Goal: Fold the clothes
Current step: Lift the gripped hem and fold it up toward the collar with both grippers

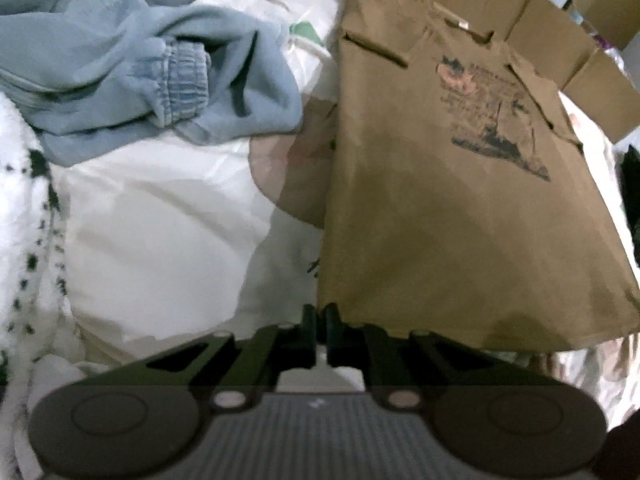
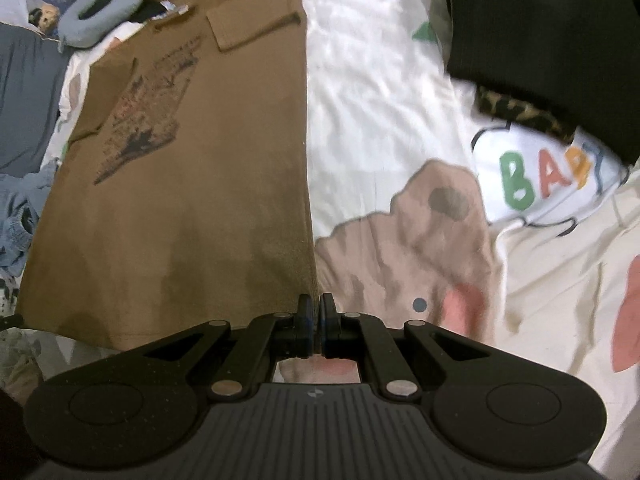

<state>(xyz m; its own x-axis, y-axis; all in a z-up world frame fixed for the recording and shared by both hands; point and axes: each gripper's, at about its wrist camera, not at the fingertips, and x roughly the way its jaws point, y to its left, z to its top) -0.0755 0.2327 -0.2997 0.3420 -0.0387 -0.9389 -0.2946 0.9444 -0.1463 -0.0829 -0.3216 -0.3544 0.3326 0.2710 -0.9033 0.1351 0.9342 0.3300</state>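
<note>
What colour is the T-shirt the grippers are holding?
The T-shirt is olive-brown with a dark printed picture on the chest, clearest in the right wrist view.

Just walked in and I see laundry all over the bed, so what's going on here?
A person is folding a brown T-shirt with two hand-held grippers. The left hand-held gripper is shut on the shirt's bottom left corner, and the right hand-held gripper is shut on the bottom right corner. The sides and sleeves are already folded in. A blue sweatshirt lies crumpled beside it on the printed bedsheet.
</note>
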